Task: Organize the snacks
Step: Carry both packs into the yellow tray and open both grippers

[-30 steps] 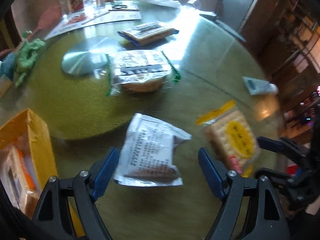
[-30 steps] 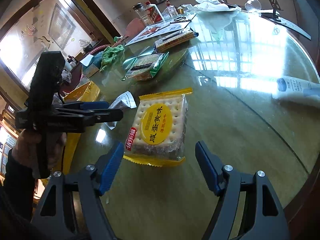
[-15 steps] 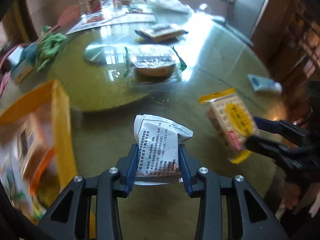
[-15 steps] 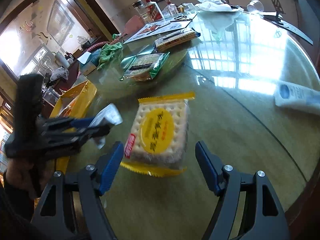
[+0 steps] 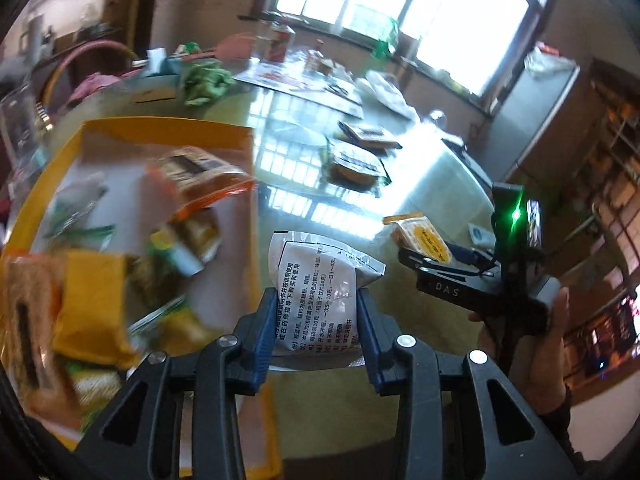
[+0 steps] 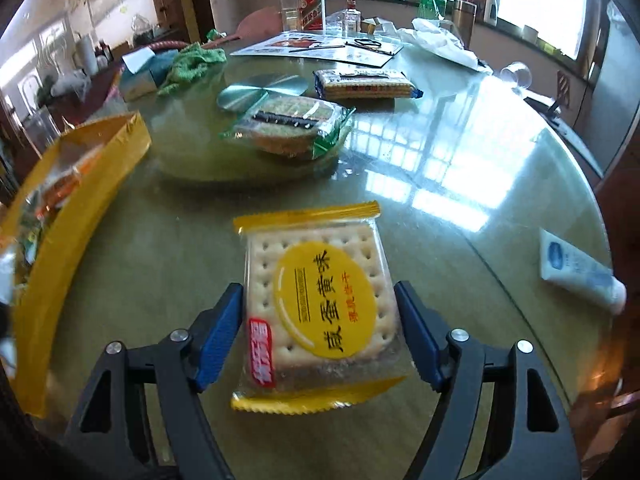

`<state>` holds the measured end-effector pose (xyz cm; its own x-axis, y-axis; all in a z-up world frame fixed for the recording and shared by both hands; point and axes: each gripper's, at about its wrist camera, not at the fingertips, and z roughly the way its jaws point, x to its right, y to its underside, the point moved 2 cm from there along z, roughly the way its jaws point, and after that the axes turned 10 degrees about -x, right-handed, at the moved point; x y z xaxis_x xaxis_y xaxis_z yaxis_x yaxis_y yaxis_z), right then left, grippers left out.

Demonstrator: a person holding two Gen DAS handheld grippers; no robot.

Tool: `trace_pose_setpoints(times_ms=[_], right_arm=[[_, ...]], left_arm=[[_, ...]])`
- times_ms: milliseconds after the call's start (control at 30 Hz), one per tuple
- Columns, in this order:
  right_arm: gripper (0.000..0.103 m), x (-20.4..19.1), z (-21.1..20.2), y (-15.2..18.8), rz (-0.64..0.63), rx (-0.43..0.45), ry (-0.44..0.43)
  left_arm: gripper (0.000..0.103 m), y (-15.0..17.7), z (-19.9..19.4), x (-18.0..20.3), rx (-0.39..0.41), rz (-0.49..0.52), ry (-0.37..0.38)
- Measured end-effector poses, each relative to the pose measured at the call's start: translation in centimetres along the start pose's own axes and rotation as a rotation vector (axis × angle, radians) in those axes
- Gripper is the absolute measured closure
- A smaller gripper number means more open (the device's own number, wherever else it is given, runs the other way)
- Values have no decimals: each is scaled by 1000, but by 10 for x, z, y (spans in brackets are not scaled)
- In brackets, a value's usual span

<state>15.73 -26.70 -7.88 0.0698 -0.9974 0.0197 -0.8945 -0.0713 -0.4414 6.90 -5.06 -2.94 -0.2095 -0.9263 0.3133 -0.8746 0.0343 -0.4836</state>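
Note:
My left gripper (image 5: 316,312) is shut on a silver printed sachet (image 5: 320,292) and holds it lifted, just right of the open yellow box (image 5: 168,132) that holds several snack packs. My right gripper (image 6: 320,320) has its blue pads against both sides of a yellow cracker pack (image 6: 320,300); the pack also shows in the left wrist view (image 5: 420,236), held in the right gripper (image 5: 432,256). The yellow box (image 6: 80,200) stands at the left in the right wrist view.
On the round glass table (image 6: 460,152) lie a green-edged cracker pack (image 6: 292,124), a blue-edged biscuit pack (image 6: 364,84), a metal disc (image 6: 260,88), a green cloth (image 6: 192,62), a white tube (image 6: 580,272), papers and bottles at the back.
My left gripper closed on the sachet, lifted it and swung left toward the yellow box. My right gripper closed in around the cracker pack.

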Motion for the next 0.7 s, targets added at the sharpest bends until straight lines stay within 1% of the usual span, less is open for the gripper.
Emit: trace_pose_setpoints(times_ms=[167, 233, 267, 333, 367, 400, 467, 533, 700], right_arm=[[34, 6, -9, 17, -5, 13, -10], [34, 5, -12, 24, -7, 29, -20], [34, 5, -15, 28, 2, 36, -40], [34, 4, -20, 30, 22, 44, -155], [34, 3, -23, 31, 36, 43, -226], [34, -1, -29, 31, 36, 57, -262], [34, -16, -45, 30, -4, 101, -272], [34, -35, -62, 26, -51, 138, -312], [34, -93, -84, 15, -177, 150, -447]], left_arm=[[66, 10, -27, -25, 53, -56, -19], [66, 10, -34, -33, 70, -71, -39], [66, 11, -38, -37, 78, -79, -43], [66, 13, -44, -46, 90, -93, -55], [66, 14, -47, -51, 97, -101, -59], [66, 13, -49, -57, 105, -113, -63], [66, 13, -54, -67, 115, -133, -73], [66, 13, -56, -76, 123, -152, -82], [66, 18, -62, -104, 131, -202, -103]])
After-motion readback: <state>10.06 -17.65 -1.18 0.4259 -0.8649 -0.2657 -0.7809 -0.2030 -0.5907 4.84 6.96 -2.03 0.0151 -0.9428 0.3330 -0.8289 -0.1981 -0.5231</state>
